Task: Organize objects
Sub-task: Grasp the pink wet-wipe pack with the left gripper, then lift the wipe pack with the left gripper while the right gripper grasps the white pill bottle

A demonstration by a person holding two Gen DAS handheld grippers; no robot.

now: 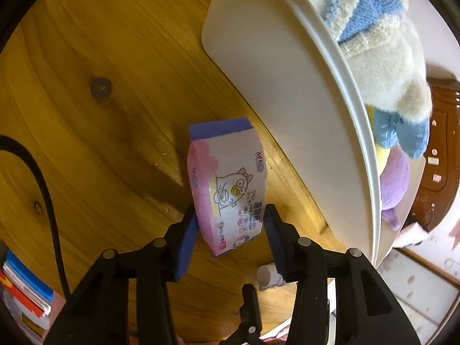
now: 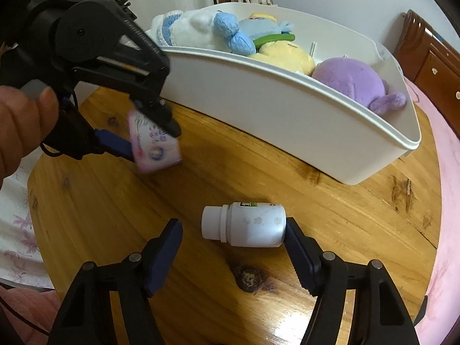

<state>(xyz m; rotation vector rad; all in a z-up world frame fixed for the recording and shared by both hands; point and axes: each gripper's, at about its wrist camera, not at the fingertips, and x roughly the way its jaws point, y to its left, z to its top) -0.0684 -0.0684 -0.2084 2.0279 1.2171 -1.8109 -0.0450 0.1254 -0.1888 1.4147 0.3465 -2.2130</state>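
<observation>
My left gripper (image 1: pixel 231 224) is shut on a pink and white tissue pack (image 1: pixel 227 184) with a cartoon print and holds it above the round wooden table (image 1: pixel 100 115), beside the white plastic bin (image 1: pixel 287 86). The same gripper (image 2: pixel 152 143) and tissue pack (image 2: pixel 153 143) show in the right wrist view. My right gripper (image 2: pixel 233 238) is open low over the table. A white pill bottle (image 2: pixel 244 224) lies on its side between its fingers, touching the right finger (image 2: pixel 296 247).
The white bin (image 2: pixel 287 109) holds several plush toys: a white and blue one (image 2: pixel 201 31), a yellow one (image 2: pixel 284 54) and a purple one (image 2: pixel 356 80). A black cable (image 1: pixel 43 178) and a stack of books (image 1: pixel 26 293) lie at left. A wooden cabinet (image 2: pixel 431 57) stands behind.
</observation>
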